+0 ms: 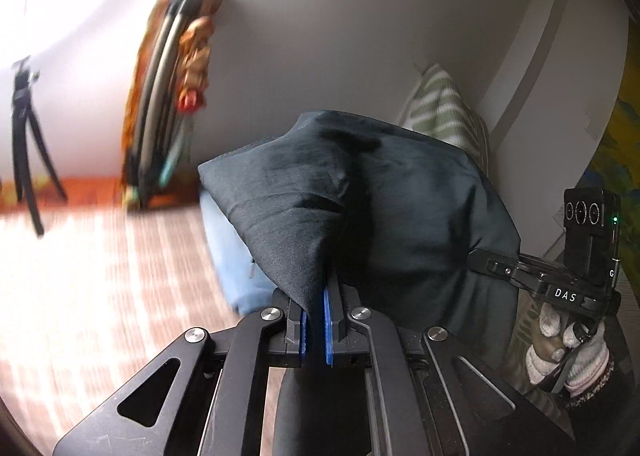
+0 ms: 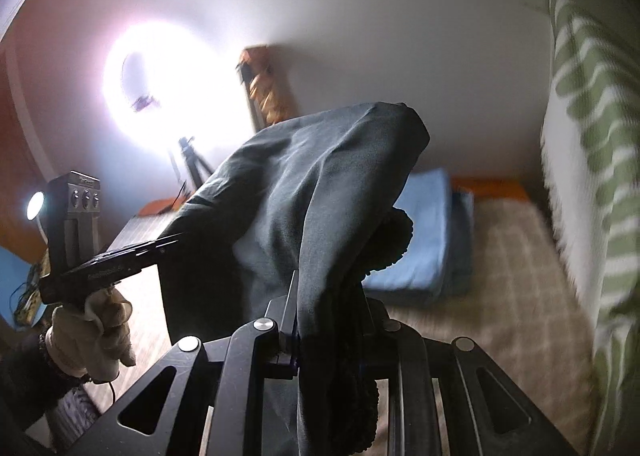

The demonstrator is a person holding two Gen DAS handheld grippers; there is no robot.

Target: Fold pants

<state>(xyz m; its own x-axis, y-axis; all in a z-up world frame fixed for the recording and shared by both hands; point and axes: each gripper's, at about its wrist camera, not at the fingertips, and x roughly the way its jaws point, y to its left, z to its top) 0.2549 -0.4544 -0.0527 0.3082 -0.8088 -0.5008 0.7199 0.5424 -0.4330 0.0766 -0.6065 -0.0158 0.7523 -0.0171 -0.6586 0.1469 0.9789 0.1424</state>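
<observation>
The dark pants [image 1: 380,192] hang in the air between both grippers, above a checked bed cover. My left gripper [image 1: 318,320] is shut on a fold of the pants cloth between its blue pads. My right gripper [image 2: 332,320] is shut on another part of the pants [image 2: 320,184], which drape over and hide its fingertips. The right gripper also shows at the right of the left wrist view [image 1: 560,288], and the left gripper at the left of the right wrist view [image 2: 120,260], each held by a gloved hand.
A folded light blue garment [image 2: 424,228] lies on the checked bed cover [image 2: 500,276]. A green striped pillow [image 2: 588,160] stands at the right. A ring light on a tripod [image 2: 160,88] and a folded chair with cloth [image 1: 168,96] stand by the white wall.
</observation>
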